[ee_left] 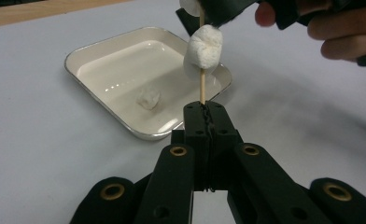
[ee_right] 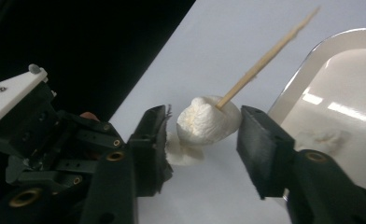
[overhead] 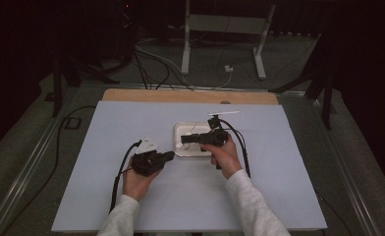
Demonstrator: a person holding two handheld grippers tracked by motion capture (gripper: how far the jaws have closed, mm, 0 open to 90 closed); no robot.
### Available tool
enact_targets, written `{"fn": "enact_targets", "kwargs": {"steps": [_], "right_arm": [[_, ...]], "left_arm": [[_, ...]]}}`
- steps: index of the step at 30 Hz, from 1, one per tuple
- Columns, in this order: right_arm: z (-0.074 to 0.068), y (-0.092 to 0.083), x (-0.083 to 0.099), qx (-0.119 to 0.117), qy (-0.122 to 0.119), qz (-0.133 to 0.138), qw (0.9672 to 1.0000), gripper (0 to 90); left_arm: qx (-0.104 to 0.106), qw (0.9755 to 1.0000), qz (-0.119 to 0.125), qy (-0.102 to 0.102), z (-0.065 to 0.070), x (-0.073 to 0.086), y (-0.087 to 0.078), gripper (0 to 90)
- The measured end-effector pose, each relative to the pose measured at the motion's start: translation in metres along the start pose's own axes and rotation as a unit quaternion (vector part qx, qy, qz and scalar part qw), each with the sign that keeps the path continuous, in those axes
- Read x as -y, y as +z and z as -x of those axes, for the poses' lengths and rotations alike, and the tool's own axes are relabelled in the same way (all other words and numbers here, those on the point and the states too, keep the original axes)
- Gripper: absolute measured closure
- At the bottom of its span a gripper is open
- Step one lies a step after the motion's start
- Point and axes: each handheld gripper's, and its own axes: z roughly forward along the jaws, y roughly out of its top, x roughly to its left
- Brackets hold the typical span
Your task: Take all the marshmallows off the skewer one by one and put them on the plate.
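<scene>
Left gripper point(ee_left: 204, 109) is clamping the skewer point(ee_left: 201, 86); right gripper point(ee_right: 202, 128) fingers are sitting narrowly around its marshmallow point(ee_right: 208, 120), beside the white tray point(ee_left: 139, 128) holding a marshmallow scrap point(ee_left: 147, 99).

I can read no word, brand or number anywhere around my fingers. The nearest thing to writing is a small dark mark on the white plate point(ee_right: 10, 91) atop my left gripper point(ee_right: 78, 154), seen off to the left of my right gripper's point(ee_right: 204, 135) jaws; it is blurred and tilted, and I cannot make out its characters. The tray point(ee_left: 97, 46) ahead of my left jaws bears no print that I can read.
</scene>
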Motion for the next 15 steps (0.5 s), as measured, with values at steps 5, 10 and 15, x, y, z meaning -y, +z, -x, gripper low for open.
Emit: {"fn": "enact_targets", "kwargs": {"steps": [5,10,15], "right_arm": [[0.0011,-0.0008,-0.0007,-0.018,0.015,0.002,0.9997,66.5],[0.0006,-0.0031,-0.0009,-0.018,0.018,0.001,0.9997,71.9],[0.0014,-0.0074,-0.0024,-0.018,0.020,0.010,0.9996,74.9]], "left_arm": [[0.002,1.0000,0.006,0.003,0.0001,0.0000,-0.0006,90.0],[0.004,1.0000,0.006,0.003,0.0002,0.0001,-0.0002,90.0],[0.007,0.9999,0.009,0.007,0.0000,-0.0003,-0.0016,90.0]]}}
